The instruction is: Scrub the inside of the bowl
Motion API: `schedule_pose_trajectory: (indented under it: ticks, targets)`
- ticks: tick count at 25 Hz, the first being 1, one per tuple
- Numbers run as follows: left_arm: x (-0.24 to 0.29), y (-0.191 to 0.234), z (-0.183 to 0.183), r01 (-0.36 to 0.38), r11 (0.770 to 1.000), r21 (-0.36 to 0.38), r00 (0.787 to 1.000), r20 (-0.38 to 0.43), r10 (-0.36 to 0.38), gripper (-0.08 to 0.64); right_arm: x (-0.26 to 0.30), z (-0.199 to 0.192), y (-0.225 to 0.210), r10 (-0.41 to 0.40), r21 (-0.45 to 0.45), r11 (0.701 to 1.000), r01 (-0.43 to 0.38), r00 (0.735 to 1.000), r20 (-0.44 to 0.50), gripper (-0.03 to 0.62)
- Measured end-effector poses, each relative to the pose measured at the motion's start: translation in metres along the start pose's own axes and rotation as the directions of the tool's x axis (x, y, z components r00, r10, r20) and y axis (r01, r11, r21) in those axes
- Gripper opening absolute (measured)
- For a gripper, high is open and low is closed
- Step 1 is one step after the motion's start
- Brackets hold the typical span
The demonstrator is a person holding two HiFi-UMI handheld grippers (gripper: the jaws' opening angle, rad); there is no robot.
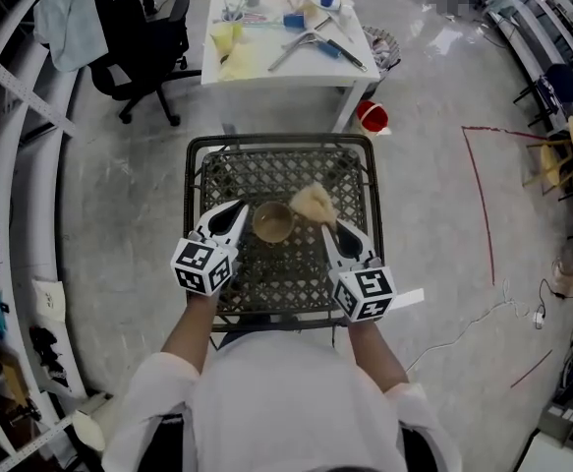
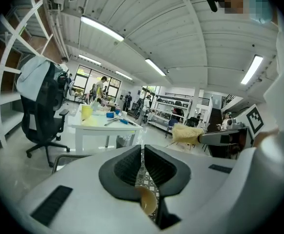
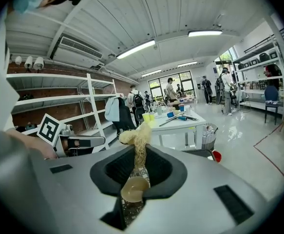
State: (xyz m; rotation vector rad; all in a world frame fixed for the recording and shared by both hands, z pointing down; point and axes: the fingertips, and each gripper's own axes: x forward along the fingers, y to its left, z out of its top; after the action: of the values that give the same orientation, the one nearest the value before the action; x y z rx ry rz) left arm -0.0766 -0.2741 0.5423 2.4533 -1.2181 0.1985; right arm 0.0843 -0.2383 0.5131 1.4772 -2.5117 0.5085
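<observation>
Two grippers flank a tan round bowl point(image 1: 273, 223). The left gripper point(image 1: 236, 208) is pressed together, empty; the right gripper point(image 1: 328, 228) pinches a yellow fibrous scrubber point(image 1: 313, 203), seemingly near the bowl's rim.

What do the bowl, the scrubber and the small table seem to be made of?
Bowl: even tan colour with a smooth inside; ceramic or plastic, I can't tell which. Scrubber: pale yellow tangled fibres, probably loofah or another plant fibre. Table: dark metal frame with an open lattice top, likely painted.

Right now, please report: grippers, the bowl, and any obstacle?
Left gripper shut, empty, beside bowl. Right gripper shut on yellow scrubber, not yet inside bowl. Bowl upright on mesh table. Nothing in the way.
</observation>
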Motion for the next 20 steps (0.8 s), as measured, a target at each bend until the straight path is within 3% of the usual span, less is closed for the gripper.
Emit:
schedule_pose_trajectory:
  ticks: [10,20]
  targets:
    - [0.038,0.022,-0.056,-0.013,0.998,-0.059,0.986,-0.164,0.003,0.044,0.011,-0.010,-0.007,-0.012,0.014,1.000,0.012,0.999,-0.030,0.069]
    - [0.058,0.036,-0.097,-0.036,0.992,-0.118,0.954,-0.299,-0.001,0.046,0.023,-0.014,-0.007,-0.006,0.013,1.000,0.007,0.999,-0.049,0.069]
